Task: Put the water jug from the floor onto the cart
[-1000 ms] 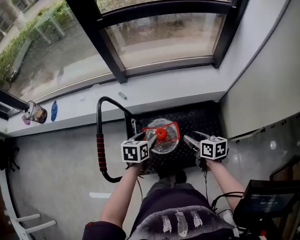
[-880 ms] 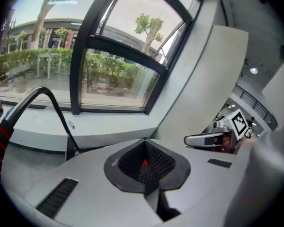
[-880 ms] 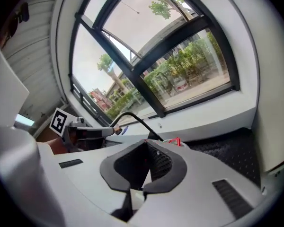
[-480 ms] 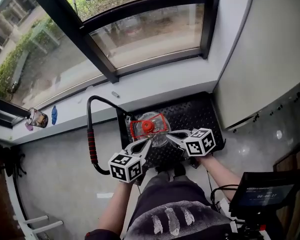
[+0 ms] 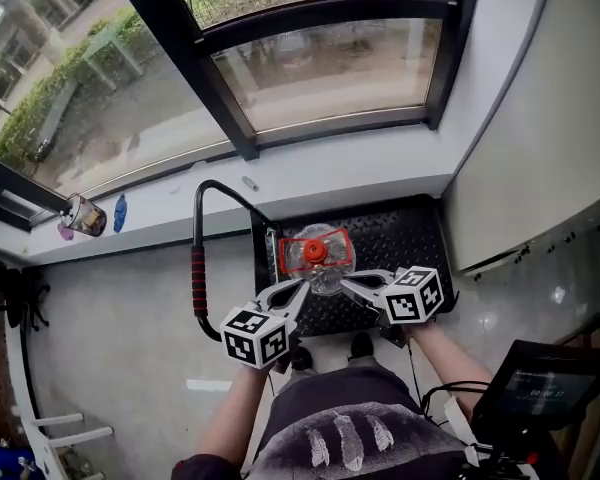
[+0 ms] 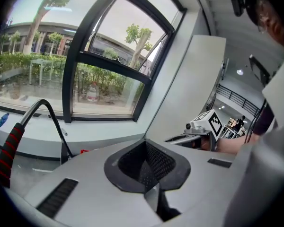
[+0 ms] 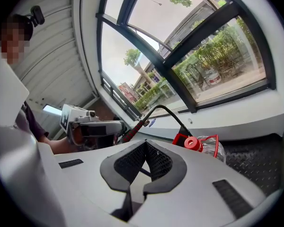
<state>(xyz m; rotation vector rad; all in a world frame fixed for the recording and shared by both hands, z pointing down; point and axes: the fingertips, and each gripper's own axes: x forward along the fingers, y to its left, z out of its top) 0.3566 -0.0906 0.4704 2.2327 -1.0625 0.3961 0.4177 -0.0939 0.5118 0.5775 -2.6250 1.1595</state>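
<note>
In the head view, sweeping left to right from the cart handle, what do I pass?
cart handle → left gripper → water jug → right gripper → monitor

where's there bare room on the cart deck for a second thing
The black cart deck is bare right of the water jug, out to the white wall. Crowded: the jug's end by the handle, and the near edge, where the left tool and right tool hover.
</note>
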